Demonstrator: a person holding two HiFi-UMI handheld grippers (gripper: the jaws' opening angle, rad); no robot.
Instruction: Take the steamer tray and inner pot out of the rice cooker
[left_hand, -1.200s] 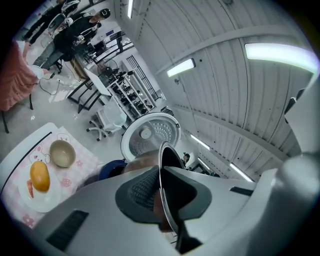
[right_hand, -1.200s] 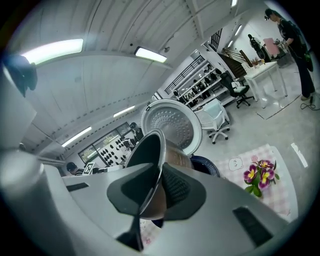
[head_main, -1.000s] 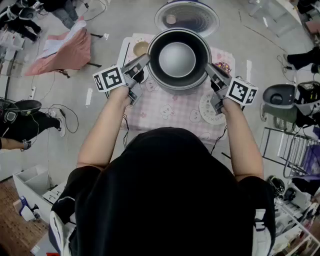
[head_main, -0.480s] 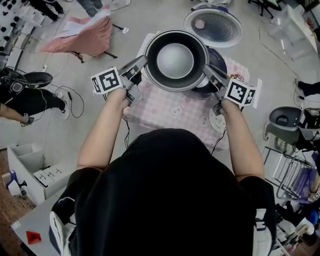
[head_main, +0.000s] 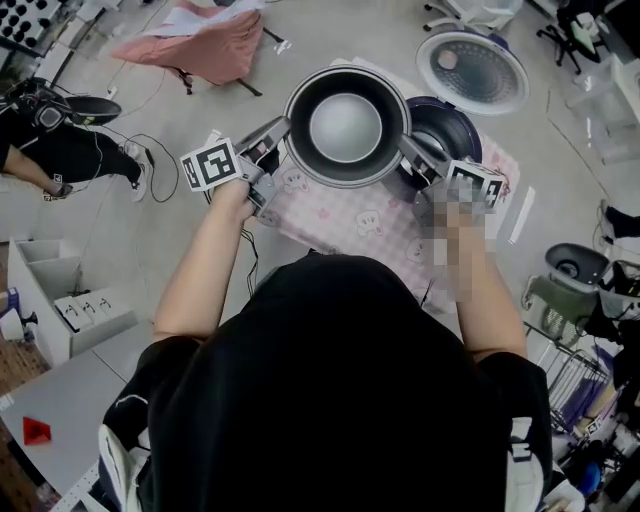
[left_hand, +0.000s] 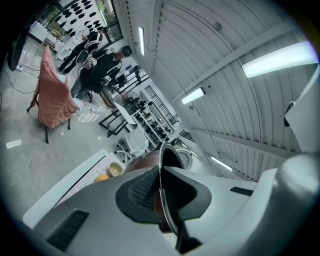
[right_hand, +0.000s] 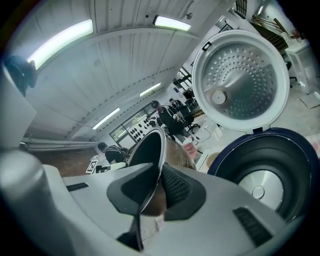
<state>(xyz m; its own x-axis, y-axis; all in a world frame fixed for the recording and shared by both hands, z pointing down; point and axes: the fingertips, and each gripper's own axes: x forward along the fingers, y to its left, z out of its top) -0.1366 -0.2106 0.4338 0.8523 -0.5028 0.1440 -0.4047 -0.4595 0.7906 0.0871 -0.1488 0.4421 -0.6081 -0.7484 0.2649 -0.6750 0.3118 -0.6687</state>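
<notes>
The dark metal inner pot (head_main: 347, 125) hangs in the air, lifted clear of the dark blue rice cooker (head_main: 447, 128), whose empty well shows just to its right. My left gripper (head_main: 281, 130) is shut on the pot's left rim and my right gripper (head_main: 406, 147) is shut on its right rim. In the left gripper view the thin pot rim (left_hand: 163, 165) runs between the pads (left_hand: 144, 191). The right gripper view has the same rim (right_hand: 154, 150) pinched, with the cooker (right_hand: 267, 170) and its open lid (right_hand: 240, 80) beyond. No steamer tray is clear to me.
A table with a pink checked cloth (head_main: 345, 215) lies under the pot. The cooker's open lid (head_main: 472, 70) sits at the back right. A pink draped chair (head_main: 215, 40), cables and a person (head_main: 60, 150) are at the left; white boxes (head_main: 65, 300) stand lower left.
Both grippers have carried the pot leftward, off the cooker. The cooker's empty well, hidden under the pot before, now shows at its right.
</notes>
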